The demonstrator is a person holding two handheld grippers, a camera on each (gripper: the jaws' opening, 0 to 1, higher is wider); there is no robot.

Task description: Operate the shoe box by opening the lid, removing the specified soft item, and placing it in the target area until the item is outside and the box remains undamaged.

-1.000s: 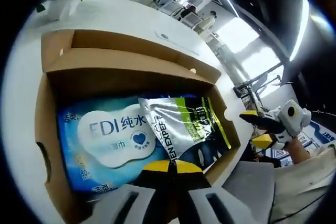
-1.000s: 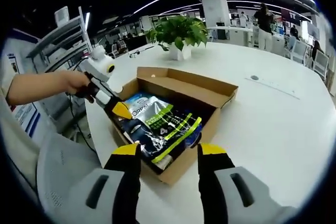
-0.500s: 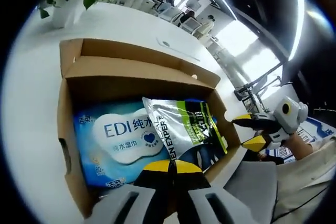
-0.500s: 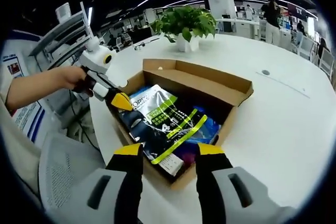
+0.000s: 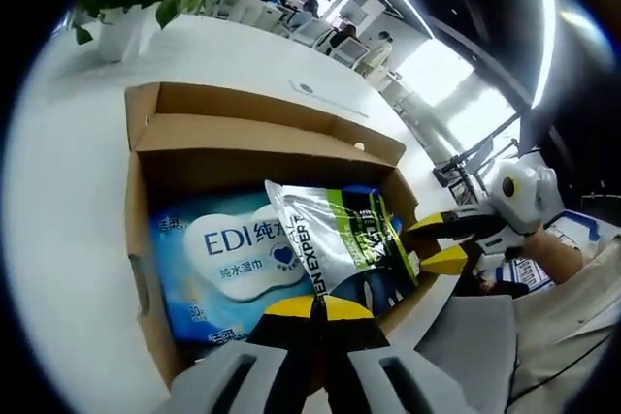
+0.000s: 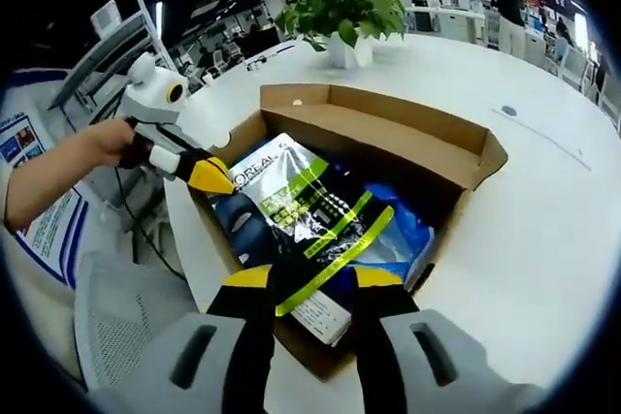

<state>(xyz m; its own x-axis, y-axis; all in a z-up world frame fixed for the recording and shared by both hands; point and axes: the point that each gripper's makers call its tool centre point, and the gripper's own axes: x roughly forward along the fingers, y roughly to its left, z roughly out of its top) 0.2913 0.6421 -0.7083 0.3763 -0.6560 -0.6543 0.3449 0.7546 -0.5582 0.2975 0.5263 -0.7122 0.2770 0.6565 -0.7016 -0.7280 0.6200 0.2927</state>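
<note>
Left tongs (image 5: 315, 307) are clenched on the near end of the silver-green pouch (image 5: 344, 244) lying lengthwise across the wet-wipes pack (image 5: 228, 269) in the open shoe box (image 5: 141, 201), while released right tongs (image 6: 303, 278) straddle its opposite end.

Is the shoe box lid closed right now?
No, the shoe box stands open, its lid folded back, with the silver and green pouch and blue wet wipes pack lying exposed inside.

White desk (image 6: 543, 230), open cardboard shoe box (image 6: 408, 133) resting on it near the edge, potted green plant (image 6: 342, 15) standing farther back on the desk
</note>
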